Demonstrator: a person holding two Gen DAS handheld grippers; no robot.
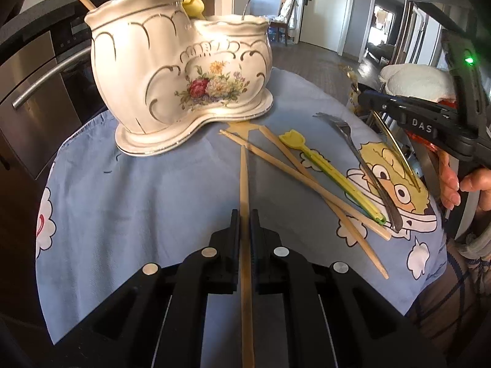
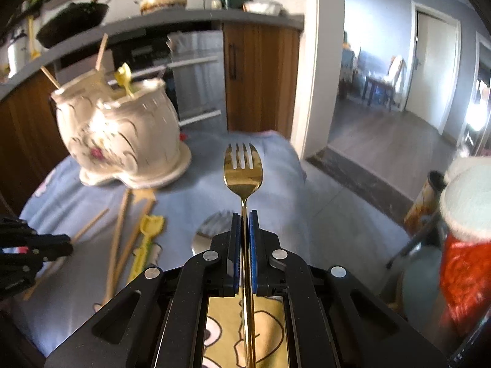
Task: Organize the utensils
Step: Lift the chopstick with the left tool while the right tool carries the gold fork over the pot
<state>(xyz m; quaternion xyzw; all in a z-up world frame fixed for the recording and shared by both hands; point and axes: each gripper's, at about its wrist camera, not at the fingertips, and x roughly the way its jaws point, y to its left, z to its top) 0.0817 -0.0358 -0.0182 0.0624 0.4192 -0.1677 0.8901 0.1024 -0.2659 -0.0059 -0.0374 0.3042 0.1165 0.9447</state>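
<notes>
A cream ceramic utensil holder [image 1: 184,82] with gold scrolls and a flower motif stands upper left on the blue cloth, holding chopsticks, a yellow pick and a spoon. Centre-right lie crossed wooden chopsticks [image 1: 307,181], a yellow-green pick [image 1: 334,178] and a silver fork [image 1: 365,168]. One chopstick [image 1: 244,190] points up the middle. A gold fork [image 2: 243,171] is raised, tines up.

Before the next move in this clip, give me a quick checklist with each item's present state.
1. Left gripper shut on wooden chopstick: ok.
2. Right gripper shut on gold fork: ok.
3. Ceramic holder upright on the cloth: ok.
4. Free room inside the holder: cannot tell.
5. All utensils put away: not ok; silver fork, yellow utensil and chopsticks lie loose.
</notes>
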